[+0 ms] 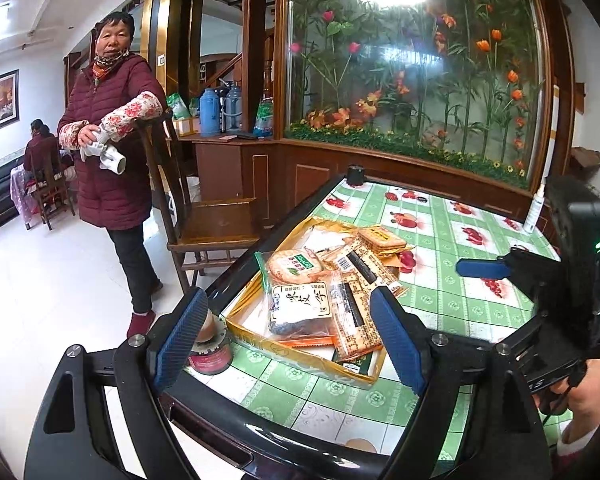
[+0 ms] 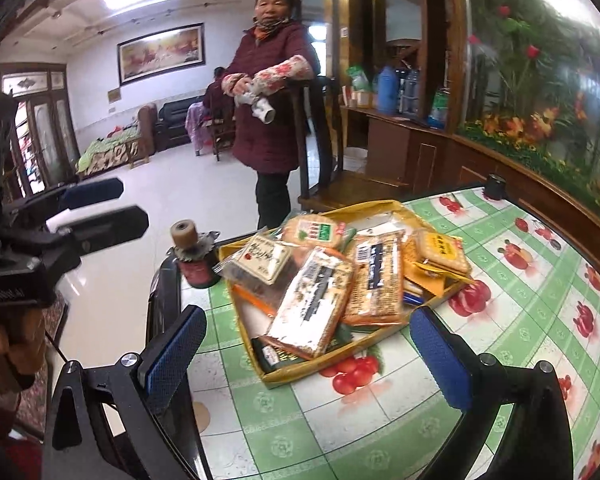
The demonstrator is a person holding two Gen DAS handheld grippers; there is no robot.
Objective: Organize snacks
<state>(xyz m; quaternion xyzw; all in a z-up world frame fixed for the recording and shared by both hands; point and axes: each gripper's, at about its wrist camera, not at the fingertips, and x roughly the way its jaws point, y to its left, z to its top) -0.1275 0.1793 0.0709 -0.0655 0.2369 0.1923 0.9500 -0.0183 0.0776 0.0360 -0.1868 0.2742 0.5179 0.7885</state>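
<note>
Left claw: our blue-padded left gripper (image 1: 290, 334) hangs released, above the yellow cardboard tray (image 1: 300, 354).
Right claw: our blue-padded right gripper (image 2: 310, 354) released, near that tray (image 2: 364, 346).
Tray: crinkly packaged snacks (image 2: 328, 280) piled inside.

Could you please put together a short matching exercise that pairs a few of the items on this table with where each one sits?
Things:
1. white-labelled snack pack
2. red can
3. white spray bottle
4. black cap

Places:
A. at the table's far edge, beyond the tray
B. on top of the pile in the yellow tray
C. near the table's far right edge
D. on the table just outside the tray's left side

Pairs: 1-B, 2-D, 3-C, 4-A
</note>
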